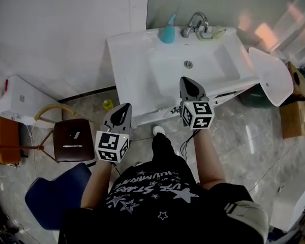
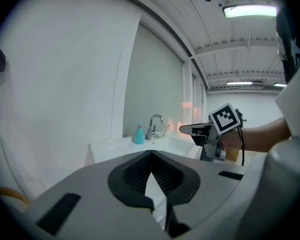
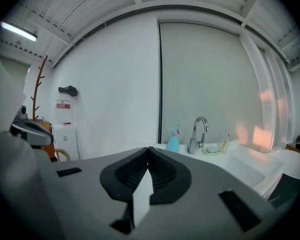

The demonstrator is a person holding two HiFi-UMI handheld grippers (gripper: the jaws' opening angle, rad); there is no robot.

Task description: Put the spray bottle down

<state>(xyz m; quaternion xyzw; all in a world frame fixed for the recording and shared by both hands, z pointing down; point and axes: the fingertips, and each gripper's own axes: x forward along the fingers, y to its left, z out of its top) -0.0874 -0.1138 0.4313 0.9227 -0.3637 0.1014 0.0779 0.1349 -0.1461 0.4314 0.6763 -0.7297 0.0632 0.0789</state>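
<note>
A teal spray bottle (image 1: 168, 30) stands upright on the back rim of the white sink (image 1: 127, 50), just left of the faucet (image 1: 195, 23). Neither gripper holds it. My right gripper (image 1: 185, 80) hovers over the sink's front edge, jaws shut and empty, well short of the bottle. My left gripper (image 1: 126, 107) is lower left, in front of the sink over the floor, also shut with nothing in it. The bottle (image 2: 139, 134) shows small and far off in the left gripper view, beyond the closed tips (image 2: 150, 153), with the right gripper (image 2: 187, 129) at the right. The right gripper view shows the bottle (image 3: 173, 139) past its closed tips (image 3: 149, 149).
A soap dish (image 1: 213, 33) sits right of the faucet. A brown stool (image 1: 73, 139) and a blue chair (image 1: 53, 194) stand at the left on the floor, with a white box (image 1: 20, 100) behind them. A white seat (image 1: 272, 75) and a cardboard box (image 1: 297, 118) are at the right.
</note>
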